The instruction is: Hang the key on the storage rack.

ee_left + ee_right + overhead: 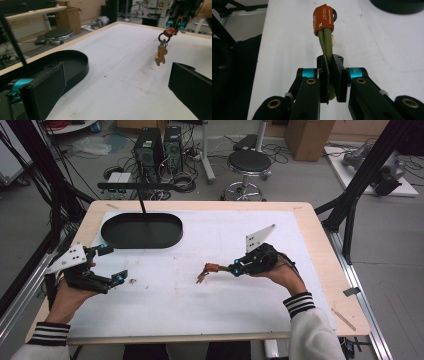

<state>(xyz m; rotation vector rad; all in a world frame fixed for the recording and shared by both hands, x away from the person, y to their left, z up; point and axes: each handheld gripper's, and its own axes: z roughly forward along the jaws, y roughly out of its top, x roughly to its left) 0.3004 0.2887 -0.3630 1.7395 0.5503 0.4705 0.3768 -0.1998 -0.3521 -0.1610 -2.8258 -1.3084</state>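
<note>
Striped sleeves reach over the white counter [210, 315] from above; a black tray [142, 231] lies far left, a stool [248, 167] stands behind. From the left hand-held gripper [112, 265], jaws wide apart, the keychain [162, 48] hangs above the counter. Up close, the right hand-held gripper [329, 75] pinches its green cord.
</note>
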